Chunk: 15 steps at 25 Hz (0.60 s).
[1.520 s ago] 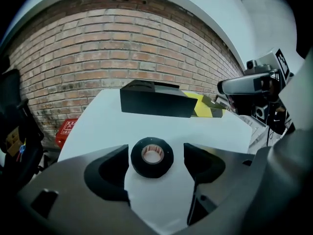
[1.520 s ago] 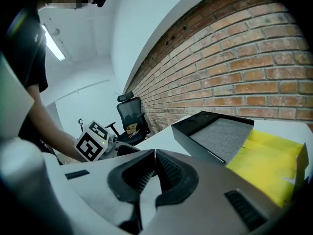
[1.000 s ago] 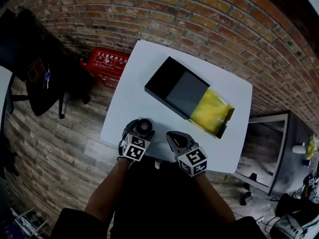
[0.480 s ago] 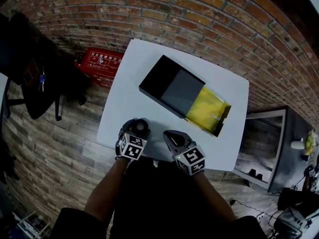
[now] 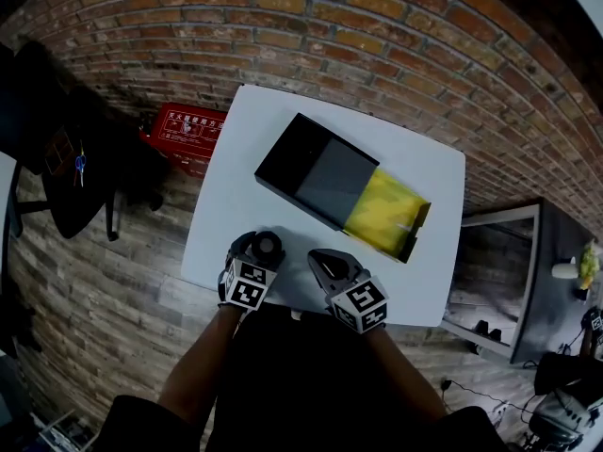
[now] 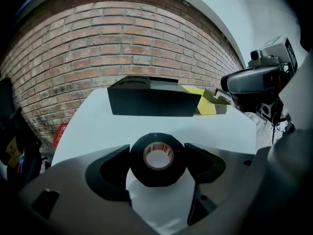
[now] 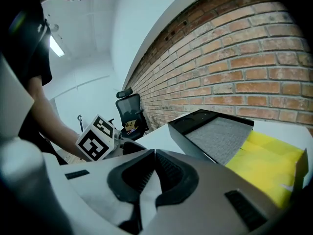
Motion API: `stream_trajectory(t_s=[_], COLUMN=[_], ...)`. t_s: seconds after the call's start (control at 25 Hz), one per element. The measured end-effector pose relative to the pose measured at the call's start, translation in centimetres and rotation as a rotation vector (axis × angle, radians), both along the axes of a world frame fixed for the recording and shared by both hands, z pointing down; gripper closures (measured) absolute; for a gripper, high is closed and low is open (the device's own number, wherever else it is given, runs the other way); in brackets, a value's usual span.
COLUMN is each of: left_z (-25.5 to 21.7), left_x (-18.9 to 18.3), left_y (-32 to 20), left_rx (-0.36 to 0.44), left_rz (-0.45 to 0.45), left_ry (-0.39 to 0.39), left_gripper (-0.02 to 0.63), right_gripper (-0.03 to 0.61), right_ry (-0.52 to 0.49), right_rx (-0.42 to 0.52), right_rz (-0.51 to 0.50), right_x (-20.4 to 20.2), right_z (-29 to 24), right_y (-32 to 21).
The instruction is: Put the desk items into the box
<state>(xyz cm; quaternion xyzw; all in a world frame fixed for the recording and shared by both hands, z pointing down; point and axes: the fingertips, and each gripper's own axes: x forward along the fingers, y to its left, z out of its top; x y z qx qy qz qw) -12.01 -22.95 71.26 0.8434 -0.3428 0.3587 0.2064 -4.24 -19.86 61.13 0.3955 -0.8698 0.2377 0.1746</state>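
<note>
A black roll of tape (image 6: 157,159) with a pale core sits between the jaws of my left gripper (image 6: 157,153), which is shut on it just over the white table's (image 5: 247,149) front edge. In the head view the roll (image 5: 267,246) shows at the tip of the left gripper (image 5: 256,250). My right gripper (image 5: 321,261) hangs beside it, shut with nothing in it (image 7: 152,155). Beyond them lies the black box (image 5: 316,171) with a grey lining, and a yellow open part (image 5: 387,213) sticks out at its right end.
A brick wall runs behind the table. On the wooden floor to the left stand a red box (image 5: 185,127) and a black office chair (image 5: 58,149). A grey cabinet (image 5: 497,276) stands right of the table.
The head camera has shifted slightly, so the table sits a little higher and further left. Both grippers stay by the front edge, the left one still holding the roll.
</note>
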Motion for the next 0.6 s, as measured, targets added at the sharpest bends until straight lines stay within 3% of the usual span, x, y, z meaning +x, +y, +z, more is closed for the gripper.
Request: stream_trajectory(t_s=[0.6], left_z=[-9.0], left_x=[9.9], left_y=[-2.1], left_rx=[0.107], left_rz=[0.214], left_ry=[0.113], left_gripper=[0.258], right_gripper=[0.555], right_ry=[-0.038], right_rx=[0.065], right_rz=[0.242], right_x=[9.3], right_z=[-3.1], right_y=[0.0])
